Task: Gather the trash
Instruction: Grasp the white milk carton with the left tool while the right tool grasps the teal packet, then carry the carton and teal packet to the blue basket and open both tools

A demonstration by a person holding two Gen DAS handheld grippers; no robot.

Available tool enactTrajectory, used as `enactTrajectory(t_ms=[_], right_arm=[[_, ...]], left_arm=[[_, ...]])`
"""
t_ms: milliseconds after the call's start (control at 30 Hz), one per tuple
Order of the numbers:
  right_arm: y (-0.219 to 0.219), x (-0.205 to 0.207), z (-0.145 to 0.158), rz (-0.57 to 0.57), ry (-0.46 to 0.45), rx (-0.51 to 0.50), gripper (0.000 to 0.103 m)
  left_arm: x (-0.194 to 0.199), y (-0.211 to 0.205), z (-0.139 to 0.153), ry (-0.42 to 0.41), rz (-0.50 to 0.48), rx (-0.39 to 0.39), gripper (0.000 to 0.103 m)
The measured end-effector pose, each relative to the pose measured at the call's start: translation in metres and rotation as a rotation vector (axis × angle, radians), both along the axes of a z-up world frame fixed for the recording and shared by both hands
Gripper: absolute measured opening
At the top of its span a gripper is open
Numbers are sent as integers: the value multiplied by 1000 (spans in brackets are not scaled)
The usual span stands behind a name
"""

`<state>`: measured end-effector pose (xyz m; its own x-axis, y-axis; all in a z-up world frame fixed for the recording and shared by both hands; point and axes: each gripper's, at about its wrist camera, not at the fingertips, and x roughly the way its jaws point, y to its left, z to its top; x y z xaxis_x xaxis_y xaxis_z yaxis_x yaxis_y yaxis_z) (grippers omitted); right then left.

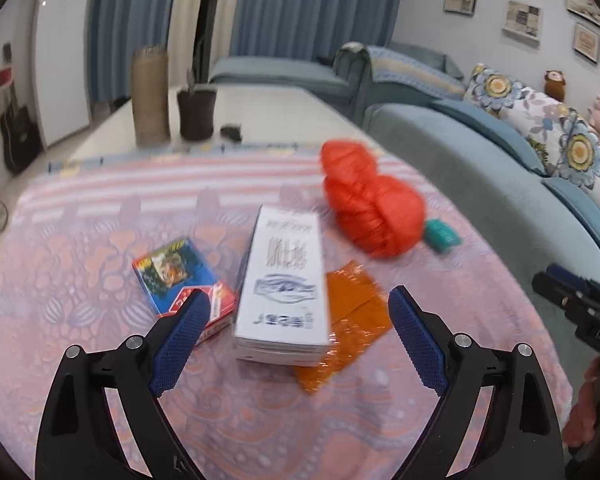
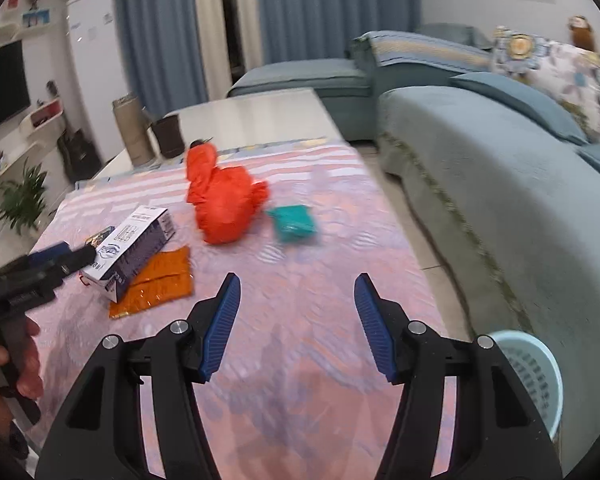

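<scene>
Both tongs were open and empty; I aimed the left tongs (image 1: 296,332) squarely around the white box (image 1: 282,284).

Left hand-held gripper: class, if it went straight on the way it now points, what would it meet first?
Most likely the white carton, lying between the open left hand-held gripper fingers' line on the pink tablecloth; depth is unclear.

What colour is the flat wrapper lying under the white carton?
Orange and shiny; the wrapper under the white carton shows best in the left wrist view.
</scene>
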<state>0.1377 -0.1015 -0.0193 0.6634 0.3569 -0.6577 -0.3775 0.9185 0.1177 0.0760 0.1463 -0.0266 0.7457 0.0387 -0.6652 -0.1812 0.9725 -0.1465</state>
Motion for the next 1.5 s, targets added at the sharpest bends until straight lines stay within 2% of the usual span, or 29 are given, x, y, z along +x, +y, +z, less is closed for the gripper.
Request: enactTrajectory(t_ms=[67,167,233,300,400,600,767,833,900,1167,1500], right_arm=[[15,15,-8,36,23,-11,56],[34,35,-20,54,46,-56,56],[37,45,-26,52,44,-71,56],[41,57,-30,47,47,-72,56],[43,76,-37,27,62,-63,56],[55,114,-56,7,123,-75,56],[62,122,-62,9,142,-104,55],[64,122,-63,11,149,-115,41],[64,122,-65,16,155,-119,37],[62,95,-53,24,84,-127,35],[2,16,-17,-40,11,-63,35]], left_arm=[[15,6,-8,23,34,14,88],[34,7,-16,47,21,-20,87],[41,6,-21,65,10,-31,82],[45,6,-28,83,9,-32,70],[46,8,-35,70,18,-22,64],[42,9,-38,54,21,-38,60],[41,13,-38,39,17,-73,58],[40,16,-39,30,20,-85,56],[38,17,-39,23,23,-97,55],[23,7,-21,-54,12,-88,54],[-10,-34,28,-148,-80,-108,54]])
